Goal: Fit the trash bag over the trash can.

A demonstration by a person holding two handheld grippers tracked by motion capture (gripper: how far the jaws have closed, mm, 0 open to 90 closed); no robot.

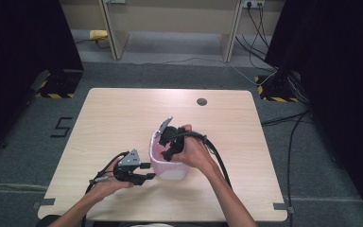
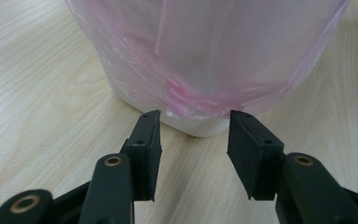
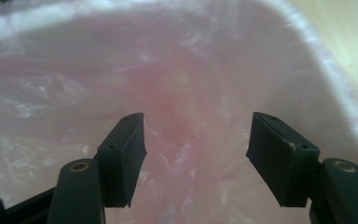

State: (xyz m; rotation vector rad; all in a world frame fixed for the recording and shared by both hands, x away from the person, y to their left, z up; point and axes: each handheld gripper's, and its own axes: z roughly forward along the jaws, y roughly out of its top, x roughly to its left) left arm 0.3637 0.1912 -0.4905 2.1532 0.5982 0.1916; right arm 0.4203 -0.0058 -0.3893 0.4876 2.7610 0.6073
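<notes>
A white bin (image 1: 170,168) lined with a pink bag (image 2: 205,51) stands on the table (image 1: 123,113) just ahead of the left gripper (image 2: 195,122), jaws apart and empty. The right gripper (image 3: 196,135) points into the bag (seemingly touching nothing), jaws wide.

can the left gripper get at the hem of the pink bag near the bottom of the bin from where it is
Probably yes. The left gripper has open jaws with nothing between them, aimed level at the pink bag hem low on the white bin. Only bare table lies between; the right gripper is inside the bin.
</notes>
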